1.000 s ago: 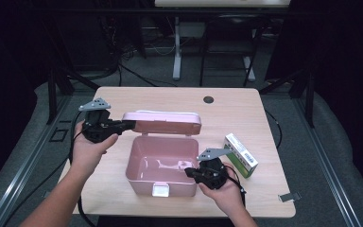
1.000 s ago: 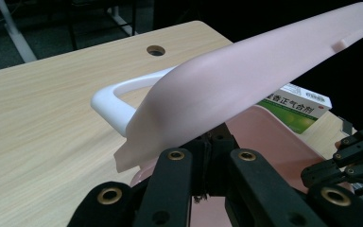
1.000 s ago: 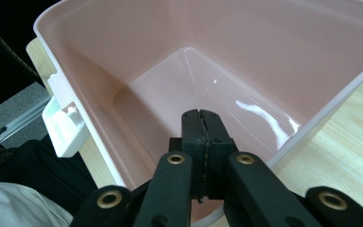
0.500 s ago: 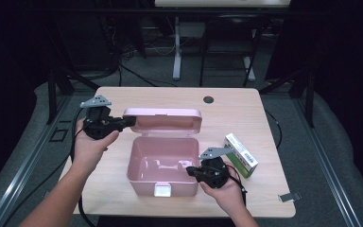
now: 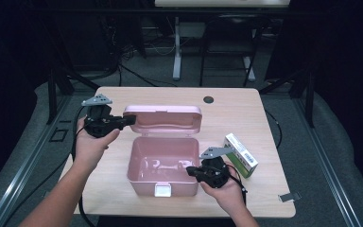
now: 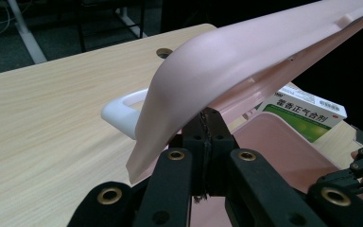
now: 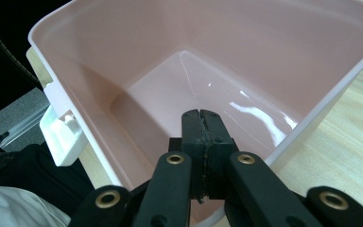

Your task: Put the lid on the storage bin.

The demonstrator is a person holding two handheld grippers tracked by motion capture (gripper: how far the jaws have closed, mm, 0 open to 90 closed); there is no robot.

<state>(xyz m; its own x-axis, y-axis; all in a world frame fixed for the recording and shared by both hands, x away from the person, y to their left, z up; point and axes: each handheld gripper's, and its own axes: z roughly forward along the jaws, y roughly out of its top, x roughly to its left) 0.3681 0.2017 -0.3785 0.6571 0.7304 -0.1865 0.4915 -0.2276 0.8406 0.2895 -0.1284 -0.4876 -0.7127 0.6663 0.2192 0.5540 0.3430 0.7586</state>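
My left gripper point(image 5: 128, 120) has its fingers point(image 6: 211, 124) pressed together under the left edge of the pink plastic lid point(image 5: 163, 117), and from the left gripper view I cannot tell whether they pinch the rim or only rest against it. The lid stands raised behind the pink storage box point(image 5: 163, 163), which sits open near the middle of the pale wood-grain worktop point(image 5: 246, 109). My right gripper point(image 5: 190, 170) sits at the box's right front wall, its fingers point(image 7: 202, 124) closed flat against each other with nothing between them, their tips poking over the rim above the glossy inside. The box is smooth moulded plastic with rounded corners, a white latch point(image 5: 163, 190) on its front wall and a white carry handle point(image 6: 121, 109) showing past the lid. Just right of the box, beside my right hand, lies a white-and-green cardboard medicine carton point(image 5: 240, 154); its face carries Chinese characters, which in the left gripper view seem to read 藿香正气合剂, though they are small. A dark round grommet point(image 5: 209, 100) sits in the worktop near its far edge.
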